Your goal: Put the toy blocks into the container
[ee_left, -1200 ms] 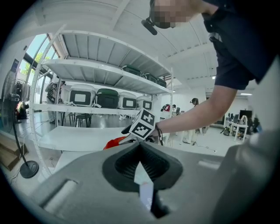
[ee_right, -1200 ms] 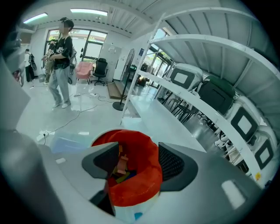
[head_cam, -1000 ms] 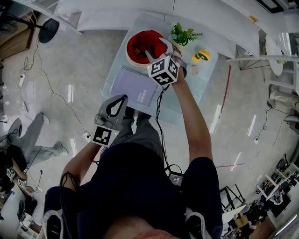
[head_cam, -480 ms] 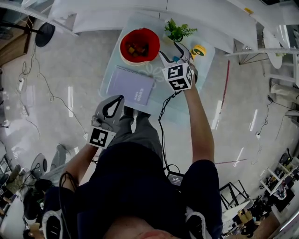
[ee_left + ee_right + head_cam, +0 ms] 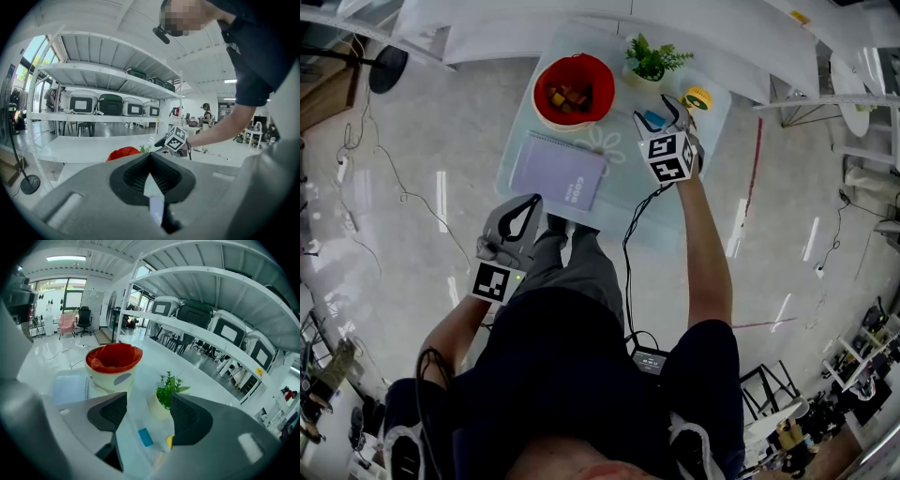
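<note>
yellow thing [image 5: 169, 442] mostly hidden (behind right gripper [image 5: 148, 406])

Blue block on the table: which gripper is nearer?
Right. The right gripper hangs open just over the blue block; the left gripper is shut, off the near edge of the table.

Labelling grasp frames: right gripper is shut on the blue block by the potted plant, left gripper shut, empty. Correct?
Not shut. The right gripper is open: the right gripper view shows its jaws apart, the blue block lying loose on the table beneath. The rest holds: potted plant beside it, left gripper shut, empty.
</note>
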`<state>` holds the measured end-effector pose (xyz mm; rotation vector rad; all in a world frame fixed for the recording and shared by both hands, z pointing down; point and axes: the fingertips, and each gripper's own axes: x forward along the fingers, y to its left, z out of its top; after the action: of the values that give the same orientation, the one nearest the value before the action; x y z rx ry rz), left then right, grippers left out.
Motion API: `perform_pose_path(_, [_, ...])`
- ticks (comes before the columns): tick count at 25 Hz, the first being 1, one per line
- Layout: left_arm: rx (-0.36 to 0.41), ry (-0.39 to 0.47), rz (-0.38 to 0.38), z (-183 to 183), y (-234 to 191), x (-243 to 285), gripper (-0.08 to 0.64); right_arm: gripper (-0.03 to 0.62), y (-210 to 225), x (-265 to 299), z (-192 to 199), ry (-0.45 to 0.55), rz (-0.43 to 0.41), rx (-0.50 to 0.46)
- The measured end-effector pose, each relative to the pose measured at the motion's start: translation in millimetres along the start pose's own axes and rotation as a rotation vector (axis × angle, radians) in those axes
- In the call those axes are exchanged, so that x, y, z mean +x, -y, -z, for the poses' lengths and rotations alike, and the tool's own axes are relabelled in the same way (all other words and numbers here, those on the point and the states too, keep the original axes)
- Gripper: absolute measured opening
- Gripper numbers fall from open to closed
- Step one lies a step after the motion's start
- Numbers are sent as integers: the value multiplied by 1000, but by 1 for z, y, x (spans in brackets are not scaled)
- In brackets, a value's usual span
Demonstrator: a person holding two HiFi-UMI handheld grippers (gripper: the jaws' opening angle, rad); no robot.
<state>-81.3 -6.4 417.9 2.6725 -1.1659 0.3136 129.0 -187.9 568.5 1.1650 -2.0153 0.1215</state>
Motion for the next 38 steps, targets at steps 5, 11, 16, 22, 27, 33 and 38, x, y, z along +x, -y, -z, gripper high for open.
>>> perform_pose_path(5, [0,-18,-7,4,0,2,3,288,2,16,29,-34,-13,4])
perform_pose_path(11, [4,-25,-13,6,-1,6,3,287,-2,36,62,-100,-58,-40])
perform_pose_path(16, [3,-52,-20,12,-2,9,3,279,-3,52,87,-150,-86,-81])
perform_pose_path(22, [4,-67,-26,17,-2,12,3,279,-7,69,116,-211,-131,-129])
perform_pose_path(27, [7,-82,-30,21,-2,14,3,267,-11,84,136,-256,-168,-155])
perform_pose_path(33, [4,-97,-43,26,-4,15,3,249,-11,98,156,-300,-201,-163])
perform_pose_path(38, [-1,-114,-50,31,-5,17,3,223,-11,107,166,-316,-225,-182])
